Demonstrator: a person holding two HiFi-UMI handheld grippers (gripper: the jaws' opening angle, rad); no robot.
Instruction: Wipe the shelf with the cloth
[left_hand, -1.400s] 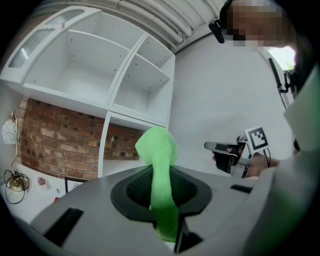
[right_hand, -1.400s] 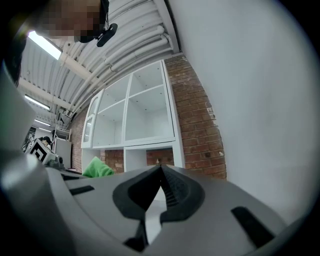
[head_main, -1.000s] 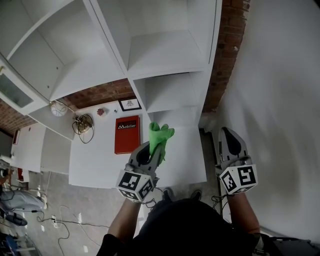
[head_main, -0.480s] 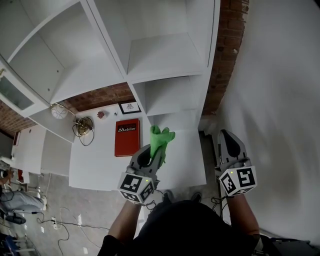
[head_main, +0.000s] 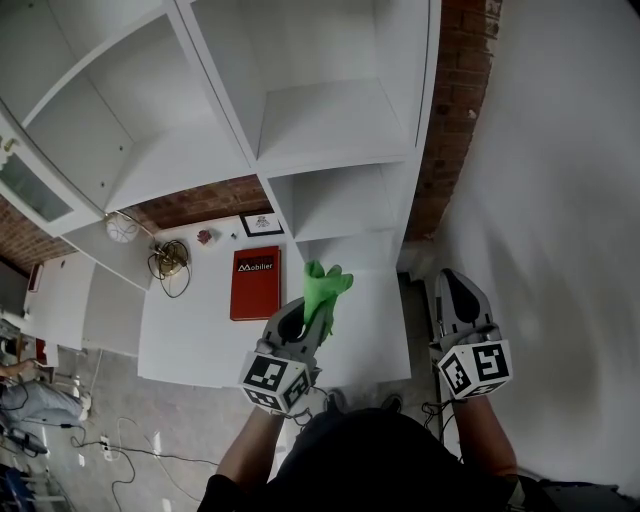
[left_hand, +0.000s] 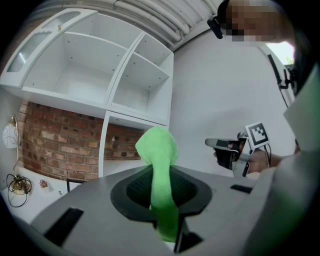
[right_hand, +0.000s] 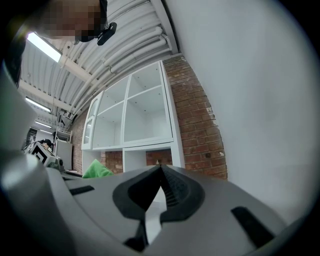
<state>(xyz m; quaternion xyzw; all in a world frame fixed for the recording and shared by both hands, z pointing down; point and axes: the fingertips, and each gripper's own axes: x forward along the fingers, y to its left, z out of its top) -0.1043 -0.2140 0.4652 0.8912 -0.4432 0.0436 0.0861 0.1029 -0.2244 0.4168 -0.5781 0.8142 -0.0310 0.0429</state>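
The green cloth (head_main: 324, 289) sticks up from my left gripper (head_main: 307, 318), which is shut on it, over the white counter just below the shelf unit (head_main: 330, 120). In the left gripper view the cloth (left_hand: 158, 160) runs up between the jaws of the left gripper (left_hand: 164, 202), with the open white shelf compartments (left_hand: 95, 85) ahead. My right gripper (head_main: 455, 297) hangs to the right by the wall, shut and holding nothing. In the right gripper view the tips of the right gripper (right_hand: 160, 169) meet, the cloth (right_hand: 97, 171) shows at the left, and the shelves (right_hand: 145, 120) stand ahead.
A red sign (head_main: 257, 283), a small framed picture (head_main: 261, 224) and a round wire object (head_main: 168, 262) lie on the white counter (head_main: 200, 330). A brick column (head_main: 455, 110) and a white wall (head_main: 560, 200) bound the right side. Cables lie on the floor (head_main: 120, 450).
The head view has tilted slightly, so everything sits a little lower in the picture. Both grippers keep their places; the left still holds the cloth.
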